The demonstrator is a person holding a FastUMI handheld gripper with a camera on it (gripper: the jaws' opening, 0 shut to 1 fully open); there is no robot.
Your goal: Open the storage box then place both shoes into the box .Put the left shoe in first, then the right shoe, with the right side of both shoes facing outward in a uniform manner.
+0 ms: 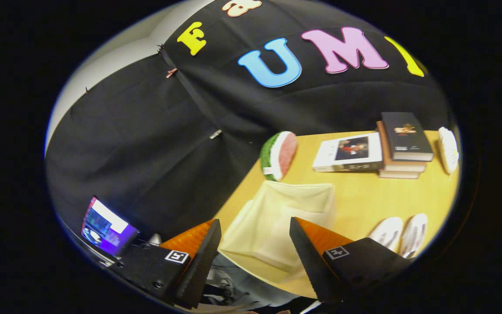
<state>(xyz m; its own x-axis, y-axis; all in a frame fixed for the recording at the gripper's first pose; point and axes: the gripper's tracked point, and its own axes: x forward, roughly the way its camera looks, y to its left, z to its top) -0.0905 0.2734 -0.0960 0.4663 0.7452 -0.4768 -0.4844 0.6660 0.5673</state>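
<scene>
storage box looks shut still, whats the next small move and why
Probably bring the gripper down and forward to the storage box lid's near edge. Its fingers are open with nothing in them, the box lies just ahead between them with its flap closed, and both shoes wait beside it on the table.

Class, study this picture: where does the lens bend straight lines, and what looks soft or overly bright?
Gripper view: fisheye curves the table edge and tilts the scene; the storage box, between the open tool fingers, looks soft; the lit screen glares; shoes slightly washed out.
</scene>
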